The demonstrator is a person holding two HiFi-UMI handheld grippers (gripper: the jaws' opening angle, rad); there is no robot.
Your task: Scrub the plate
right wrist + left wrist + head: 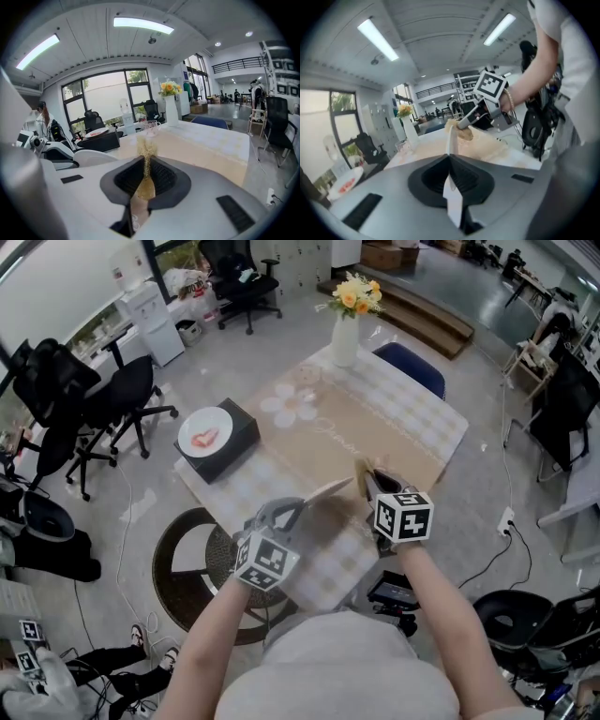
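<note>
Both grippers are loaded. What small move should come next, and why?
Probably rub the golden fibrous scrubber in the right gripper across the pale plate clamped edge-on in the left gripper: the scrubber sits at the plate's far rim.

I see my left hand-held gripper [296, 510] holding a plate [330, 489] above the desk [422, 427], my right hand-held gripper [368, 486] holding a scrubber [362, 472] at its rim.

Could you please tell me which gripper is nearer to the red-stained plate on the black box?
Left. The left gripper sits right of the stained plate, closer to the person; the right gripper lies beyond it, farther right.
</note>
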